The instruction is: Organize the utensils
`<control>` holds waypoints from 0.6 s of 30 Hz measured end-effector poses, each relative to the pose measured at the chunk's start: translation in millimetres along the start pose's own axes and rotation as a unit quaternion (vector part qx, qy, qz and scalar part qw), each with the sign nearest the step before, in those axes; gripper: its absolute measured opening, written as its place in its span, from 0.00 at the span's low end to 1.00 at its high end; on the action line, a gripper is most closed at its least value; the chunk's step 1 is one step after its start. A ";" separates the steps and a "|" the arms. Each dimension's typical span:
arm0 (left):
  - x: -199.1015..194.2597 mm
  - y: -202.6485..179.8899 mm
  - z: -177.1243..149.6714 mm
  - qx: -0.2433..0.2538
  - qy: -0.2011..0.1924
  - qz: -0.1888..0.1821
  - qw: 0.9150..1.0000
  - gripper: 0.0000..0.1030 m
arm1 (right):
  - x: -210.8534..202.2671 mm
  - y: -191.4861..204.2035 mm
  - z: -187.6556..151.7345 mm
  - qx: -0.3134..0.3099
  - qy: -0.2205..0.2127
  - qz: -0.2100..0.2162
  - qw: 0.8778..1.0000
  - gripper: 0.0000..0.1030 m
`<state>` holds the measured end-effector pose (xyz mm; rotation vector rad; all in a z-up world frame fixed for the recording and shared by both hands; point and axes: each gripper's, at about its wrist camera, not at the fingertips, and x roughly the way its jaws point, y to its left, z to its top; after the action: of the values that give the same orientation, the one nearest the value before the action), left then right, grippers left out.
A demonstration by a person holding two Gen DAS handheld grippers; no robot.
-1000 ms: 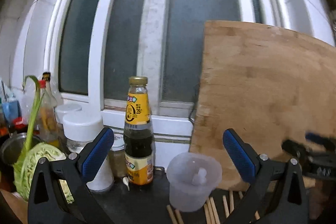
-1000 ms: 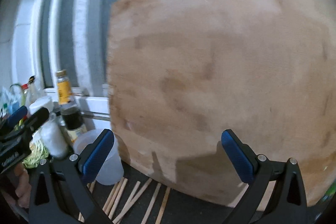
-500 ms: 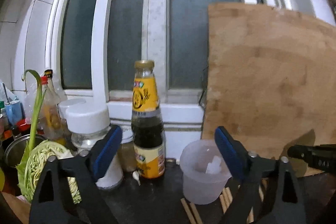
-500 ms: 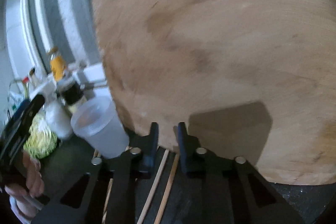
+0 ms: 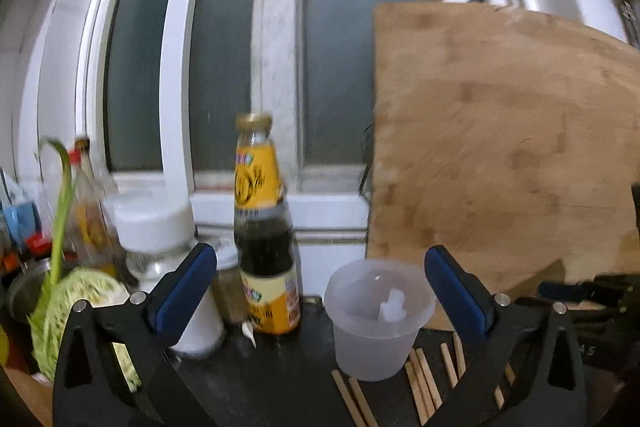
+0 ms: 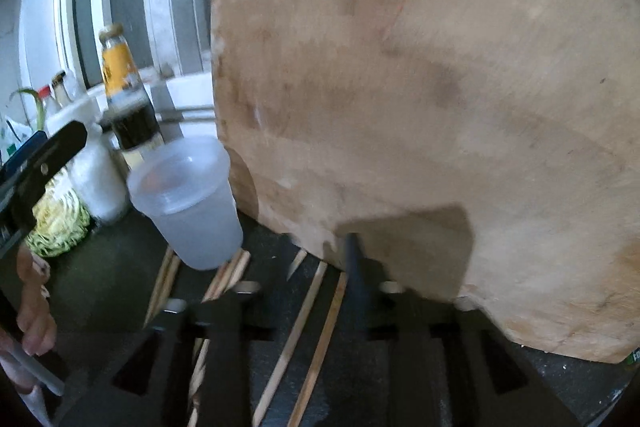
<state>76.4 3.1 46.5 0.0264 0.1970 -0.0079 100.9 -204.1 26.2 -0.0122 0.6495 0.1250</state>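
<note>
In the left wrist view the left gripper stands spread wide, its blue pads well apart at the lower left and lower right of the frame and nothing between them but the scene beyond. Past the gap, slightly right of centre, a translucent plastic cup stands upright on the dark countertop, with a small white peg visible inside it. Wooden chopsticks lie loose on the counter around and under the cup's base, at the bottom of the frame. Just left of the cup stands a dark sauce bottle with a yellow label and gold cap, then a small spice jar and a white-lidded jar. A cut cabbage sits at the lower left. A large wooden cutting board leans upright at the right against the window. In the right wrist view the right gripper is motion-blurred; its dark fingers appear parted over two chopsticks at the bottom centre, but I cannot tell for certain how far they stand open. The cutting board fills most of that frame, the cup sits at centre left, and the left gripper with the hand holding it shows at the left edge.
</note>
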 end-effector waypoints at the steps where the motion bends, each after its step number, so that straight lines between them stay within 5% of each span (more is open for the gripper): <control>1: -3.8 -2.6 0.4 0.006 -0.005 0.003 1.000 1.00 | -4.7 -0.4 1.6 0.004 -0.013 -0.004 1.000 0.68; 10: -21.4 -19.5 -11.0 0.044 -0.017 0.004 0.999 1.00 | -35.2 -14.7 -1.5 0.023 -0.061 -0.022 0.998 0.83; 13: -34.0 -17.5 -19.7 0.043 -0.002 0.013 0.999 1.00 | -47.4 -18.6 -14.7 0.022 -0.083 -0.045 0.995 0.84; 18: -59.4 -12.2 -31.3 0.028 0.047 -0.014 0.998 1.00 | -75.4 -22.7 -38.8 0.031 -0.101 -0.019 0.994 0.84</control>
<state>11.9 -8.0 27.1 0.0809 0.2921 -0.0393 20.8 -237.0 40.3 0.0480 0.4506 0.0670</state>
